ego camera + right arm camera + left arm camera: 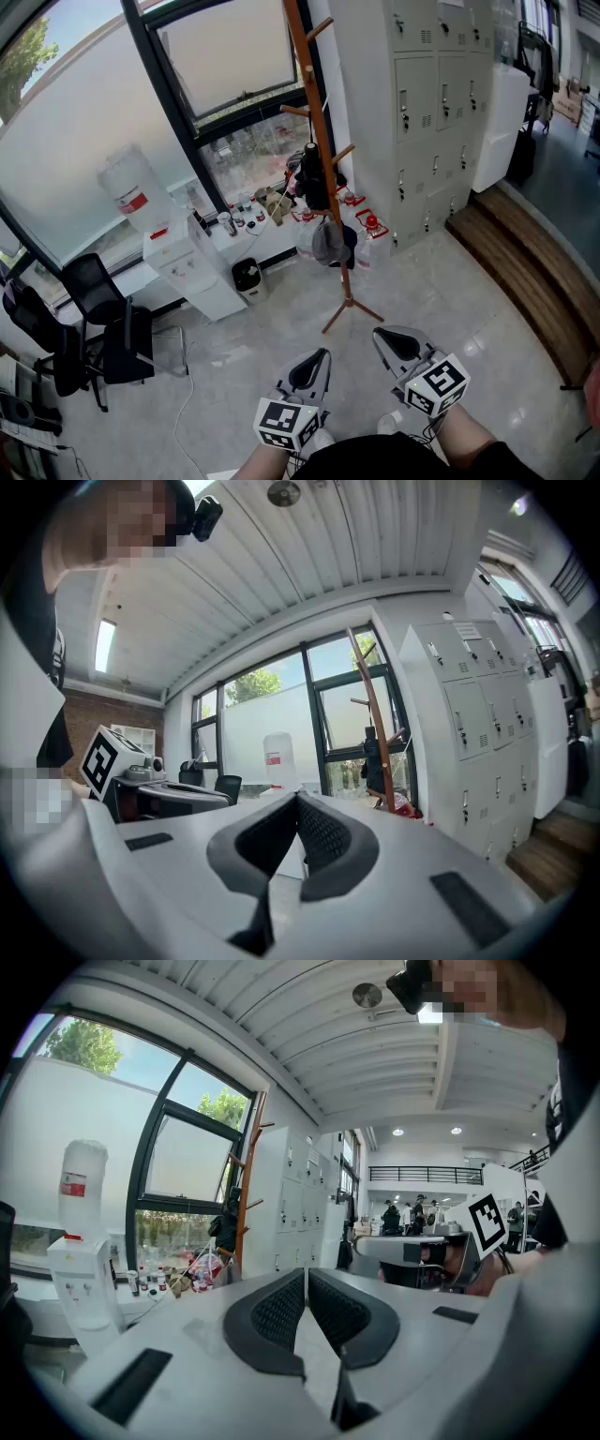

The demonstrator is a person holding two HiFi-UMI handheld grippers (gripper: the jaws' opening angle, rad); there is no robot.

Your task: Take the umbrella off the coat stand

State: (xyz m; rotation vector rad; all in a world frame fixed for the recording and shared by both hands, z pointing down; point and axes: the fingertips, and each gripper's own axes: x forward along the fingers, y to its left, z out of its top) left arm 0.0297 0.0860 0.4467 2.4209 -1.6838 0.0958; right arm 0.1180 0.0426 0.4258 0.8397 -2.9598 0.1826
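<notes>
An orange-brown wooden coat stand [319, 131] rises from the tiled floor in front of the window. A folded black umbrella [311, 176] hangs on it at mid height, with a grey bag or hat [328, 244] lower down. My left gripper [317, 356] and right gripper [386, 333] are low in the head view, well short of the stand's feet, both shut and empty. The left gripper view shows its jaws [307, 1274] pressed together, the stand [246, 1194] and umbrella [228, 1227] far off. In the right gripper view the jaws [297, 799] also meet, with the umbrella [372, 752] distant.
A water dispenser [178, 253] and a small black bin [247, 277] stand left of the stand. Black office chairs [94, 328] are at far left. Grey lockers [431, 103] line the wall to the right, and a wooden platform [525, 272] runs along the right side.
</notes>
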